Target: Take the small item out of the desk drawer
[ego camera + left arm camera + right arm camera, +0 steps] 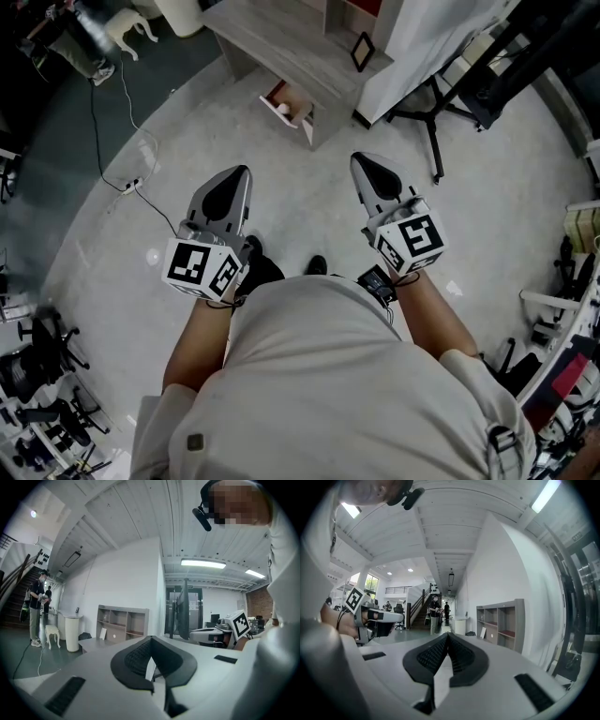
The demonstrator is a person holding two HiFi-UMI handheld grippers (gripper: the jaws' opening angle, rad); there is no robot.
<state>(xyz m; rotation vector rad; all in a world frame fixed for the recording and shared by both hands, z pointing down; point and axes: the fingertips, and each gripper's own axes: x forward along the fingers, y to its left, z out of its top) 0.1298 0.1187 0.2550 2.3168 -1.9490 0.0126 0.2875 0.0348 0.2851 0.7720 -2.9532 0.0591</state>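
Observation:
In the head view a grey wooden desk (281, 42) stands ahead on the floor, its small drawer (302, 114) pulled open. A small pale item (284, 110) lies inside the drawer. I hold both grippers in front of my chest, well short of the desk. The left gripper (242, 174) is shut with nothing in it, and so is the right gripper (362, 162). In the left gripper view the jaws of the left gripper (151, 640) meet at the tip. The right gripper view shows the right gripper (448, 635) with its pads pressed together.
A black cable and power strip (131, 185) lie on the floor at left. A black stand base (433, 112) sits right of the desk. A small picture frame (362, 52) stands on the desk. A grey shelf unit (499, 620) is against the wall. A person (36, 616) stands by the stairs.

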